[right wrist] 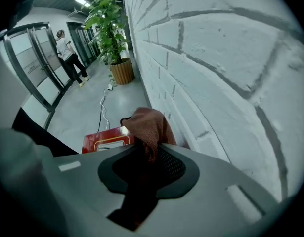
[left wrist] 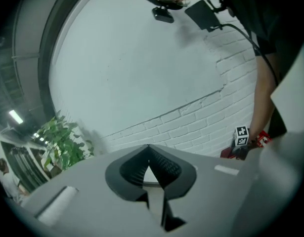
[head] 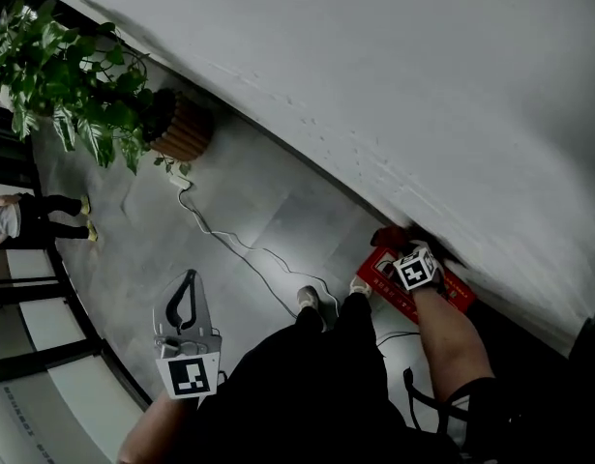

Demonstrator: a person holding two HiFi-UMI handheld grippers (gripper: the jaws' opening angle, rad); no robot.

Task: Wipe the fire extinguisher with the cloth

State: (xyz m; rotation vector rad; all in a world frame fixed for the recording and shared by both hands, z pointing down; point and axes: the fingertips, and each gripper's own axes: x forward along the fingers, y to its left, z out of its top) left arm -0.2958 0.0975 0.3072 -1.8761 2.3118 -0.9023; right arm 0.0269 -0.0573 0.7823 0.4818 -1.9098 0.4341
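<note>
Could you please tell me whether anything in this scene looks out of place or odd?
A loose white cable snakes across the grey floor from the potted plant towards the person's shoes, a possible trip hazard. Otherwise nothing stands out; the brown cloth sits clamped in the right gripper.

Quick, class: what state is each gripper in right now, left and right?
Left gripper: closed, holding nothing.
Right gripper: closed on the brown cloth.

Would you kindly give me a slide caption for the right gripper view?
Right gripper clamps a brown cloth near a red box beside a white brick wall.
</note>
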